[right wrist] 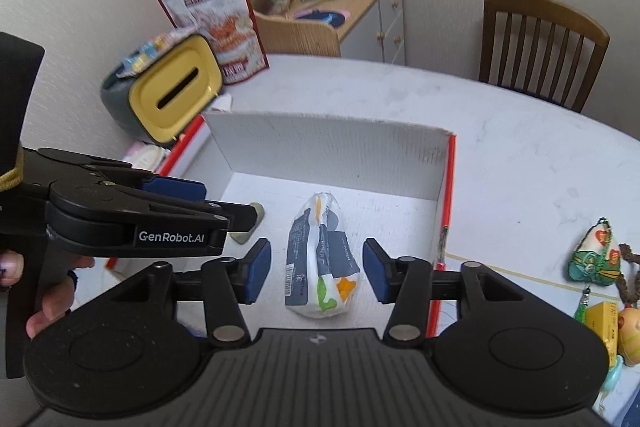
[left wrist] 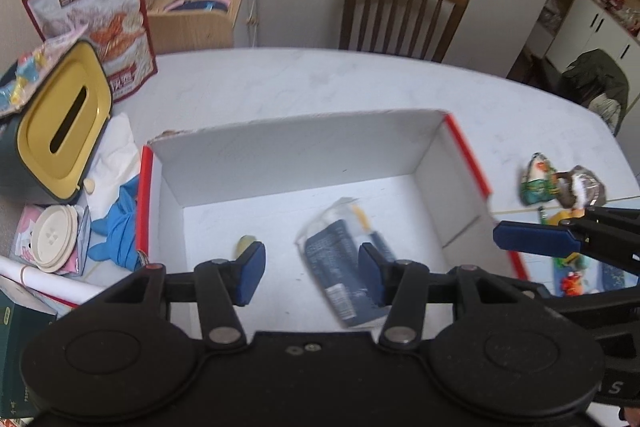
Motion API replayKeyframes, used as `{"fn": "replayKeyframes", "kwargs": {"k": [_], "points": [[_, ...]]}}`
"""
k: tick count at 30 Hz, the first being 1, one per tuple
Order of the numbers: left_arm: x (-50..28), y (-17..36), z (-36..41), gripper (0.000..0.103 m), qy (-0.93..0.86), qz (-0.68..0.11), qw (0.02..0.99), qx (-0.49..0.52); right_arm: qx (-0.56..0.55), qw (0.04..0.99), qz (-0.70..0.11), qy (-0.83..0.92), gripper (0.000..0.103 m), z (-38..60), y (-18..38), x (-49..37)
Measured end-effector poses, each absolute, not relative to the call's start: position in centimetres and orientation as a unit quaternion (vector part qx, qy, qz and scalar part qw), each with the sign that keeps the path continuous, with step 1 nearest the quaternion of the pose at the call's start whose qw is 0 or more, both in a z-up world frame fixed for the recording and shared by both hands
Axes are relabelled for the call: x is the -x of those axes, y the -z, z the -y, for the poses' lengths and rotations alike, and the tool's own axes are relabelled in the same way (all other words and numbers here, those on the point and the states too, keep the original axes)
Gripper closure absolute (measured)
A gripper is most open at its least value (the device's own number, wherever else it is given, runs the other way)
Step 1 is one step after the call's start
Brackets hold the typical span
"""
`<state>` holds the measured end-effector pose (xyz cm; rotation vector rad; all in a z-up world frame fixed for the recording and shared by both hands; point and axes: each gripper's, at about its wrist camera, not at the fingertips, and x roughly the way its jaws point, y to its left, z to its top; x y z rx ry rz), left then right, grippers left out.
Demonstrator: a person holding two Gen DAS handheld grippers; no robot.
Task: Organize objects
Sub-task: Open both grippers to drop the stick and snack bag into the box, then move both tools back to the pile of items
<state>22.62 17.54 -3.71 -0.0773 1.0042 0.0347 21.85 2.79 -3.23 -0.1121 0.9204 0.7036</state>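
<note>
An open white box with red edges (left wrist: pixel 432 155) (right wrist: pixel 440 163) stands on the white table. In it lie a blue-and-white tissue packet (left wrist: pixel 340 259) (right wrist: pixel 320 259) and a small pale yellow-green object (left wrist: pixel 245 243) (right wrist: pixel 258 211). My left gripper (left wrist: pixel 312 275) is open and empty above the box, the packet just under its right finger. My right gripper (right wrist: pixel 316 271) is open and empty, its fingers on either side of the packet from above. The left gripper also shows at the left of the right wrist view (right wrist: pixel 176 203). The right gripper shows side-on at the right edge of the left wrist view (left wrist: pixel 532 237).
A yellow-lidded tissue holder (left wrist: pixel 60 123) (right wrist: pixel 176 95), a snack bag (left wrist: pixel 100 15), a blue cloth (left wrist: pixel 118 227) and a round-lidded pack (left wrist: pixel 54 243) lie left of the box. Small toys and charms (left wrist: pixel 560 179) (right wrist: pixel 596 255) lie right of it. A wooden chair (left wrist: pixel 400 11) stands behind the table.
</note>
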Motion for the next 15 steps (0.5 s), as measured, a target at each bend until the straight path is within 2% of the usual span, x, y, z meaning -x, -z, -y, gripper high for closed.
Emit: {"fn": "replayKeyframes", "kwargs": {"k": [6,8,12,15], "points": [[-20.1,1.8,-14.9,0.048,0.005,-0.45,0.893,0.023,0.033,0.843,-0.417,-0.339,0.05,0.3,1.5,-19.6],[-19.4,1.2,-14.1,0.04,0.009,-0.441,0.897,0.021,0.026,0.847,-0.409,-0.339,0.049,1.5,1.0,-18.9],[-18.2,0.6,-12.4,0.034,0.016,-0.428,0.903,0.019,0.01,0.853,-0.396,-0.341,0.044,3.9,0.2,-17.8],[-17.4,0.3,-11.1,0.028,0.018,-0.42,0.907,0.017,0.002,0.858,-0.385,-0.341,0.037,5.9,-0.2,-16.9]]}}
